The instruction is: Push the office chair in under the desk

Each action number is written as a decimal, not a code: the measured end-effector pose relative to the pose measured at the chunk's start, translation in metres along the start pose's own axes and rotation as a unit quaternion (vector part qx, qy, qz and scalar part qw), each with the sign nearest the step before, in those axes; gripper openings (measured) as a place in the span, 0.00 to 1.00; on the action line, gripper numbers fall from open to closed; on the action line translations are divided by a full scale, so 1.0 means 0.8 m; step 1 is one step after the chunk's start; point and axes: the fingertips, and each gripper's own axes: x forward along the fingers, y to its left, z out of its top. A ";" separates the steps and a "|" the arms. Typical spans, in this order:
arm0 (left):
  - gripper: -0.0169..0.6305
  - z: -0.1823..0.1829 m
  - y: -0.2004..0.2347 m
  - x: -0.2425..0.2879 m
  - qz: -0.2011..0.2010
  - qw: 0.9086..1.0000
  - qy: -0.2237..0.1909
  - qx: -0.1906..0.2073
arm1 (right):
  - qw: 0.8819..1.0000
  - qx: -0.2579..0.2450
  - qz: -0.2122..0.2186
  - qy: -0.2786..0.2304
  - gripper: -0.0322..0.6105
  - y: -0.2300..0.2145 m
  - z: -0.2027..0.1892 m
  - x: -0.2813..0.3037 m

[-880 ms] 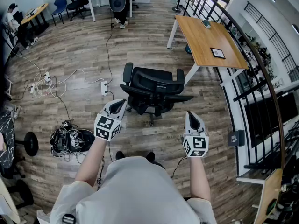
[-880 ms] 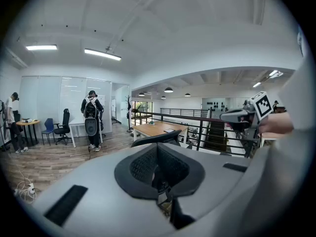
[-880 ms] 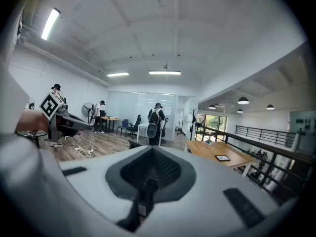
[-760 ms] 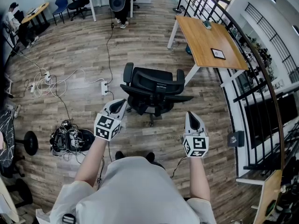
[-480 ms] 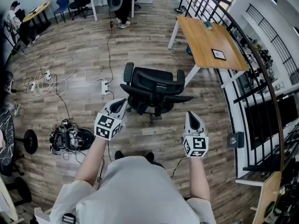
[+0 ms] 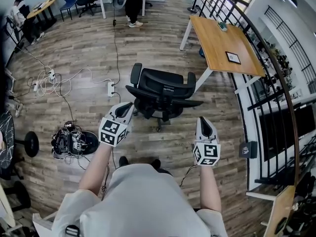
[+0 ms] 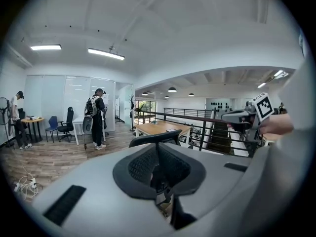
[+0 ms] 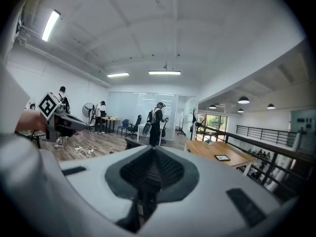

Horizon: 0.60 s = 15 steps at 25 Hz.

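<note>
Head view: office chair (image 6: 162,90) sits out on the open wood floor, well clear of the desk (image 6: 222,46), which stands further off, up and to the right by the railing (image 6: 276,68). Nothing of the chair is under the desktop yet; only its right armrest comes nr the desk's white leg.

Left gripper (image 6: 127,106) hangs just short of the chair's near left side, no contact visible. Its jaws are pressed together, nothing btwn them. Right gripper (image 6: 202,121) is further back, apart from the chair, also closed tight w/ nothing in it. Both point fwd, tipped a bit down.

Progress: approach only, the push looks not begun. Left to do, judging from here: get the closed tips onto the chair, steer it toward the desk's open side, roll it in till the seat goes under the top. Power strip (image 6: 110,89) and cables lie just left of the chair's base, so castors could snag.
</note>
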 end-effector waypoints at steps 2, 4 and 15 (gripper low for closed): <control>0.09 0.000 -0.002 0.002 0.006 1.000 -0.002 -0.003 | 1.000 0.004 -0.001 0.000 0.09 -0.009 -0.003 0.001; 0.14 0.000 -0.005 0.002 0.012 1.000 -0.004 -0.008 | 1.000 0.005 0.001 0.000 0.14 -0.016 -0.005 0.000; 0.31 -0.010 -0.030 0.013 0.035 0.999 -0.002 -0.028 | 0.998 -0.015 0.061 0.030 0.32 -0.045 -0.033 0.006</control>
